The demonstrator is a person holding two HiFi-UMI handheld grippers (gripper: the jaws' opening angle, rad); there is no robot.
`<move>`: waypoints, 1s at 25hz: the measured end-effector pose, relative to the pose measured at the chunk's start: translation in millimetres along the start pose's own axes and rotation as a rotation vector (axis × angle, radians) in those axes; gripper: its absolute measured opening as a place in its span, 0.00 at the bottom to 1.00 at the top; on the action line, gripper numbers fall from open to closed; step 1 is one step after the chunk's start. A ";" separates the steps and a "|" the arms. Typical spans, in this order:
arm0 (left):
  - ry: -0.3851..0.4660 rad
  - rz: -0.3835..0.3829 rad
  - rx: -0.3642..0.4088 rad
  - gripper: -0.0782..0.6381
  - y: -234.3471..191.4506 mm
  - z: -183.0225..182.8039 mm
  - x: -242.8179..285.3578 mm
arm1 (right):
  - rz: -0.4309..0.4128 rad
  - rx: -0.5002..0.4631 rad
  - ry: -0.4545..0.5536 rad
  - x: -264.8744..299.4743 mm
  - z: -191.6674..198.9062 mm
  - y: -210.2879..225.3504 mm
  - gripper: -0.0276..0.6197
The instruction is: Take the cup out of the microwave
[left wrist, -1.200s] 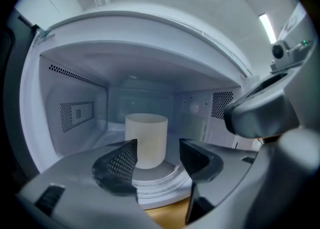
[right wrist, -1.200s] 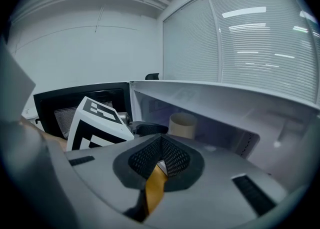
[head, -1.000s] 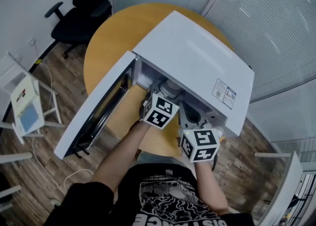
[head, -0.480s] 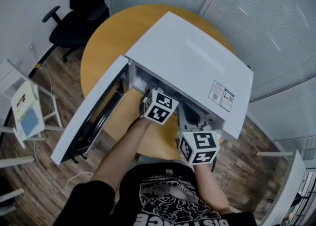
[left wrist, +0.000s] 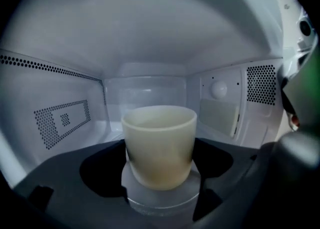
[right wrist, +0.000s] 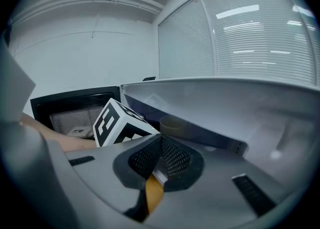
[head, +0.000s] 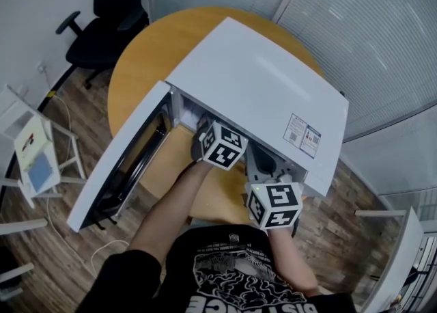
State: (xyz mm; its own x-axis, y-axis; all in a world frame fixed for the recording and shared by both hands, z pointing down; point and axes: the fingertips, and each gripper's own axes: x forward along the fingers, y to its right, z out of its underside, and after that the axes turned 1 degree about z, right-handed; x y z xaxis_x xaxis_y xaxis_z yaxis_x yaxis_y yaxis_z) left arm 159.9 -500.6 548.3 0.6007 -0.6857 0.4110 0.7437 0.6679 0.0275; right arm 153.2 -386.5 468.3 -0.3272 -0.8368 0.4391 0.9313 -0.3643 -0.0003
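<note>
White metal takes up most of the round wooden counter [head: 147, 52]: a boxy white microwave oven [head: 259, 93] with its dark-windowed door [head: 116, 168] swung wide to the left. A second ago the left gripper [head: 220, 142] sat a little further out. It has since pushed deeper into the oven mouth, and the grey parts once visible ahead of its marker cube have slipped under the oven's top. To its right, the right gripper [right wrist: 161, 140] has kept its place by the front right corner of the oven.

From the head view the cavity is hidden under the oven's top and no cup shows. The left gripper view looks straight in. A cream-coloured, handleless cup [left wrist: 160, 145] stands upright on a pale round disc [left wrist: 160, 200] on the oven floor, with perforated white walls on either side. The cup sits between the left gripper's dark jaws, which are spreading apart, and a gap shows on each side of it. The right gripper view shows its meshed pads meeting with nothing between them. Beyond them are the left gripper's cube, the open door and the slatted blinds.
</note>
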 end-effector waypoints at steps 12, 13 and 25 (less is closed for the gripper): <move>0.012 0.001 0.006 0.69 2.4 2.2 -6.5 | -0.007 -0.009 0.006 0.4 2.9 0.8 0.07; 0.014 0.003 0.005 0.69 3.5 3.1 -8.0 | -0.007 -0.011 0.008 0.1 2.3 1.0 0.07; 0.031 0.005 0.006 0.69 12.2 16.7 -40.5 | 0.024 0.021 0.022 -7.3 2.3 -0.8 0.07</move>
State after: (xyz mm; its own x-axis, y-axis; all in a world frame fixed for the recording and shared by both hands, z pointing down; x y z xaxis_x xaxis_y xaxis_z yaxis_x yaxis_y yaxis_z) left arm 139.8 -459.8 547.2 0.6131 -0.6909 0.3831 0.7389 0.6731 0.0313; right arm 155.2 -379.2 467.2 -0.3083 -0.8537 0.4197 0.9419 -0.3358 0.0088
